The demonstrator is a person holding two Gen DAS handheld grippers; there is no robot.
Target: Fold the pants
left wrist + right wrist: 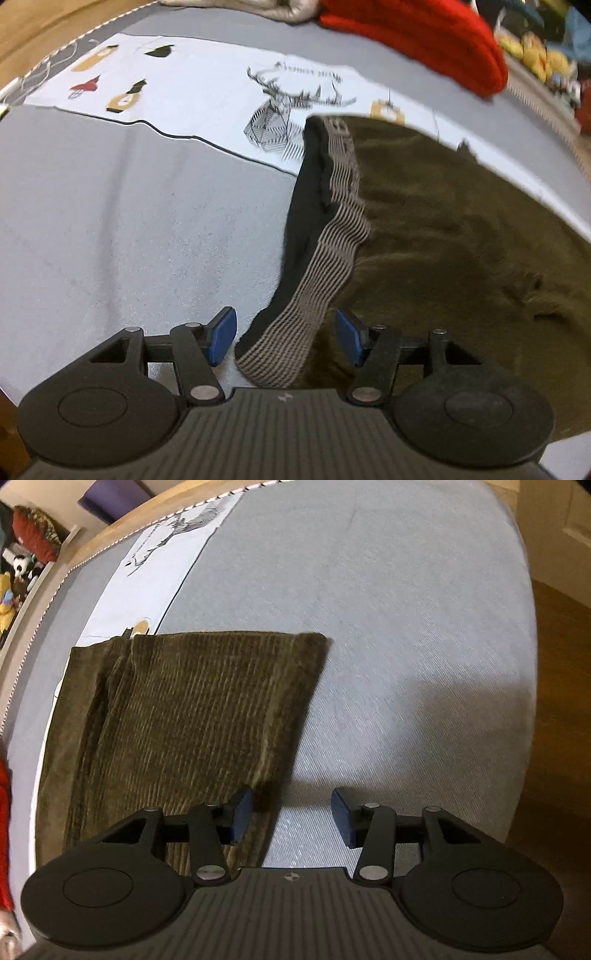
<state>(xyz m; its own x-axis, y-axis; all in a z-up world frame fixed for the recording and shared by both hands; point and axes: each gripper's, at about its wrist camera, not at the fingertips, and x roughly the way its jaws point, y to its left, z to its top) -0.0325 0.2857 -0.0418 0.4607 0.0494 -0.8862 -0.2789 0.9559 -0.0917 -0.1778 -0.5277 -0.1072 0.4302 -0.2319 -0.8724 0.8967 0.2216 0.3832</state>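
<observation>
Olive-green corduroy pants (461, 236) lie flat on a grey bed. Their striped grey waistband (332, 236) with black lining runs from the middle of the left wrist view down between my left gripper's (286, 338) blue pads, which are open on either side of it. In the right wrist view the leg end of the pants (192, 709) lies flat, its hem towards the top. My right gripper (291, 821) is open and empty over the pants' near right edge, left pad (242, 818) above the cloth, right pad (341, 821) above the bed.
The grey bed sheet (388, 627) spreads around the pants. A white printed cloth (192, 88) with a deer drawing lies beyond them. A red knitted item (424, 37) lies at the far edge. A shelf of toys (14, 579) stands beyond the wooden bed frame. Wooden floor (554, 701) is at the right.
</observation>
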